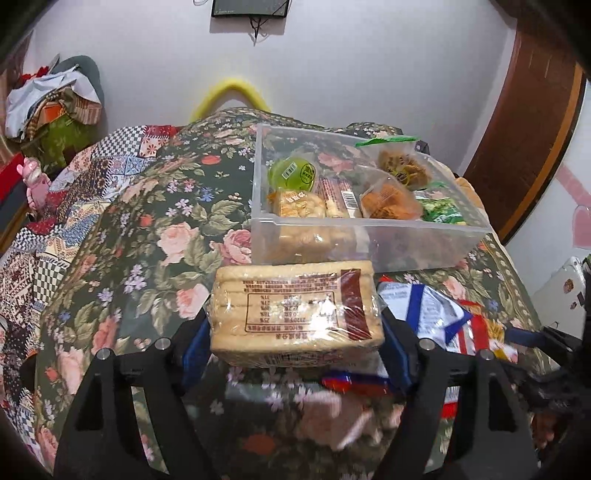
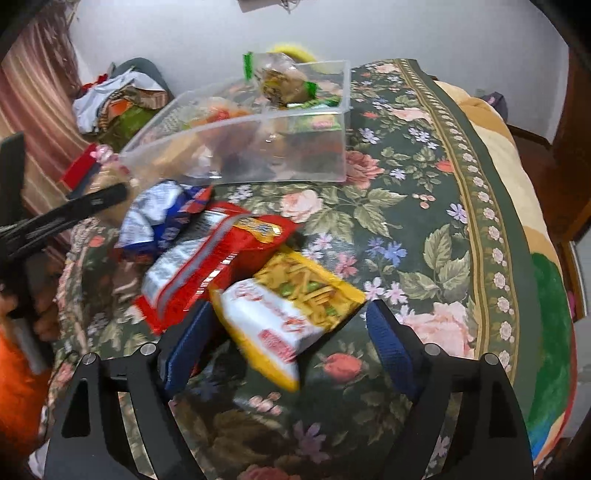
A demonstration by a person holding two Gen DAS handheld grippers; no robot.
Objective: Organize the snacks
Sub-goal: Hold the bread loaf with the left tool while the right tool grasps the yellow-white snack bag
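The left gripper [image 1: 295, 328] jaws clamp a biscuit pack [image 1: 295, 314]; the right gripper [image 2: 284, 350] jaws stand apart, a yellow snack bag [image 2: 288, 314] (blurred) seemingly loose between them.

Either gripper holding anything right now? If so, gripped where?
Left gripper holds the clear-wrapped biscuit pack, pads clamped on its two short ends. Right gripper is open around the yellow snack bag, not gripping it.

Behind the frosted near wall of the clear plastic bin [image 1: 369, 243], lower snack packs show only as blurs; the dark wall-mounted panel [image 1: 249, 8] above it is cropped.
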